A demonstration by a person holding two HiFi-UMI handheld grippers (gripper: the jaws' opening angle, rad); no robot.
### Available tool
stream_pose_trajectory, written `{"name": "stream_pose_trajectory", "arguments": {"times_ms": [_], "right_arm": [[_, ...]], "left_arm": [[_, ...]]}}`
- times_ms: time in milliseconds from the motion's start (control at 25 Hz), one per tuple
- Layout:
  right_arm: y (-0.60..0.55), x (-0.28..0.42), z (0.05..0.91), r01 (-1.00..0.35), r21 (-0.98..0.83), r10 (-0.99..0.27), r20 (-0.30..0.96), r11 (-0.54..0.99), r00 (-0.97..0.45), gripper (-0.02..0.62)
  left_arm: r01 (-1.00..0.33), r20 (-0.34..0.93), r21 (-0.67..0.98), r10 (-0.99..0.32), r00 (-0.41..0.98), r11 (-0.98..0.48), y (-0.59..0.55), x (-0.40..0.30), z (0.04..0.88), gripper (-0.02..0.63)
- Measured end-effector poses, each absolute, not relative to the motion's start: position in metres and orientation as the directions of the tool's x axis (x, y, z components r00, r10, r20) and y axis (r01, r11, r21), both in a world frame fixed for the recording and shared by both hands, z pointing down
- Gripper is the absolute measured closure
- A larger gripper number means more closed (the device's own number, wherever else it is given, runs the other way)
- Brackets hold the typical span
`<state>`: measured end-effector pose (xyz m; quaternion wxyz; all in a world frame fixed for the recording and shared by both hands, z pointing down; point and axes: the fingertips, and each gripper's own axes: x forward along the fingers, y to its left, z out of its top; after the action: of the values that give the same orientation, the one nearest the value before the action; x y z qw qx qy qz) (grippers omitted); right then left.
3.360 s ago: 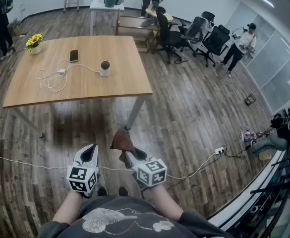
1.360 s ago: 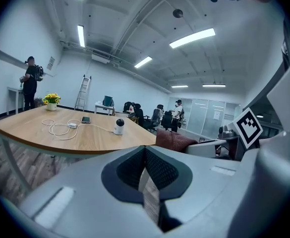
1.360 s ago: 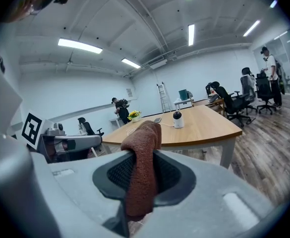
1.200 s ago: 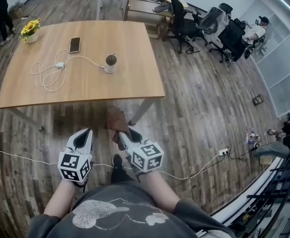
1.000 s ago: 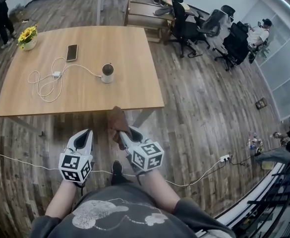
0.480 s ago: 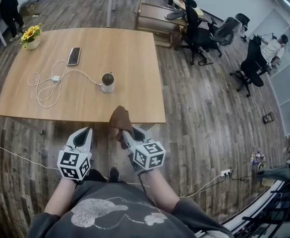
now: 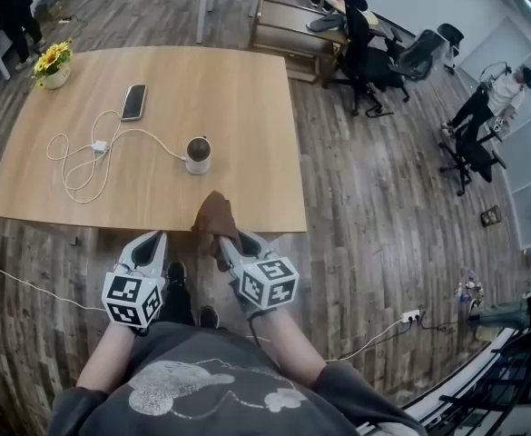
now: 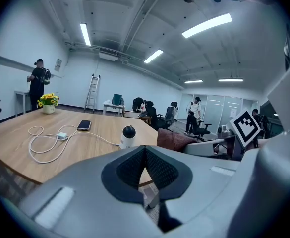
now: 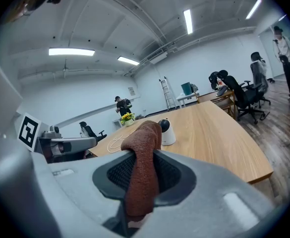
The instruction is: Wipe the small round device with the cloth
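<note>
Indoors, by the wooden table (image 7: 247, 107), right gripper (image 7: 225, 242) pinches the cloth (image 7: 216, 216); left gripper (image 7: 151, 240) closed, empty.

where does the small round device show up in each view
Head view: small round device sits mid-table, a little left of picture centre.
Left gripper view: just left of centre, above the jaws.
Right gripper view: near centre, just right of the brown cloth, at.
Shared landmark: the yellow flowers, left of the device in all three.
</note>
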<state>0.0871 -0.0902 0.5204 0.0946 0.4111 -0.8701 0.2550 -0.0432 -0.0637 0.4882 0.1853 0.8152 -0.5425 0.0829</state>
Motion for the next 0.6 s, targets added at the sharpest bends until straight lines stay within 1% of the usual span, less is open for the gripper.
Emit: {"name": "stream_pose_trajectory", "arguments": {"times_ms": [240,600], "right_arm": [[-0.138,0.081,0.509,-0.787,-0.348,-0.701,0.363,0.509,-0.614,0.522],[-0.212,0.035,0.507,-0.799,-0.309,-0.702,0.383,0.516,-0.601,0.522]], "left_arm": [[-0.897,0.316,0.219,-0.842,0.437,-0.383,-0.108,-0.047,0.483,0.588],[-0.881,0.307,0.244,-0.829,0.467,-0.406,-0.177,-0.079,0.488,0.586]]}}
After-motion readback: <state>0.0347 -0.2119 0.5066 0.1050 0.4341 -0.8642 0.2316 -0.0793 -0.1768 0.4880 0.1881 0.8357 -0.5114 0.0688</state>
